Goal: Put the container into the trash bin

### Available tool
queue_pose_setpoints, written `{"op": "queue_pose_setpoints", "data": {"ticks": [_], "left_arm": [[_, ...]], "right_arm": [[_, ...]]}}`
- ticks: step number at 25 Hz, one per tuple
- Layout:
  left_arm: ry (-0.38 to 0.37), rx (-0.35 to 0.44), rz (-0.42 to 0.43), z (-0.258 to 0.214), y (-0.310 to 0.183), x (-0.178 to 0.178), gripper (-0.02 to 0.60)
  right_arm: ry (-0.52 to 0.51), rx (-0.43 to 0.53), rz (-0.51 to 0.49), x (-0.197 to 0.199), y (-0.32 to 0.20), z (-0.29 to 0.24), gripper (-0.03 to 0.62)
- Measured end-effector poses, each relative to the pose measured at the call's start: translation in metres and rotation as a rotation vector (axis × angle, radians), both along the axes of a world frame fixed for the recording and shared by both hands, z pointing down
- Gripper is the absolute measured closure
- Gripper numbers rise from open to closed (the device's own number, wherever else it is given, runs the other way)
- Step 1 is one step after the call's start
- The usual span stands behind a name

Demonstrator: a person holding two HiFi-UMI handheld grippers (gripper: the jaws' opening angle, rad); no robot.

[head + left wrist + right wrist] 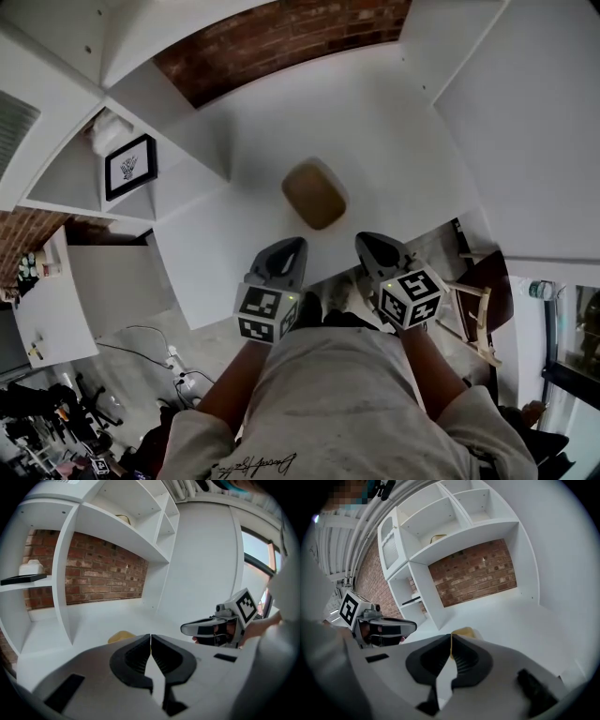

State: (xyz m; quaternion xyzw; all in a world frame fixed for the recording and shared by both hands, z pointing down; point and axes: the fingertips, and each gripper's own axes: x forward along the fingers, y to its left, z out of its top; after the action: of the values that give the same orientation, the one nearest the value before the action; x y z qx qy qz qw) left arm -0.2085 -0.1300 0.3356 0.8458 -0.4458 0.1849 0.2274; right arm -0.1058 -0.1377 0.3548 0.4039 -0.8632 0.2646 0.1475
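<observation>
Well, the tan rounded-square container (315, 195) lies just beyond my left gripper (292, 247) and right gripper (366, 241), fingers pressed together on nothing.

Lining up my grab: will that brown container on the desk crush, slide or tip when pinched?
Probably light: the container looks like matte brown card or pulp, so its rim may flex under a hard pinch. Low and wide, it seems unlikely to tip or roll. On the smooth white desk it could skid if nudged.
</observation>
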Motion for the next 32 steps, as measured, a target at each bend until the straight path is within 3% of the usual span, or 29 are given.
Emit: {"op": "queue_pose_setpoints", "data": {"ticks": [16, 32], "left_arm": [[0.013, -0.039, 0.025, 0.021, -0.046, -0.021, 0.563], [-0.01, -0.092, 0.045, 0.05, -0.07, -0.026, 0.563]], "right_arm": [[0.047, -0.054, -0.03, -0.022, -0.049, 0.027, 0.565], [0.089, -0.119, -0.02, -0.019, -0.075, 0.071, 0.565]]}}
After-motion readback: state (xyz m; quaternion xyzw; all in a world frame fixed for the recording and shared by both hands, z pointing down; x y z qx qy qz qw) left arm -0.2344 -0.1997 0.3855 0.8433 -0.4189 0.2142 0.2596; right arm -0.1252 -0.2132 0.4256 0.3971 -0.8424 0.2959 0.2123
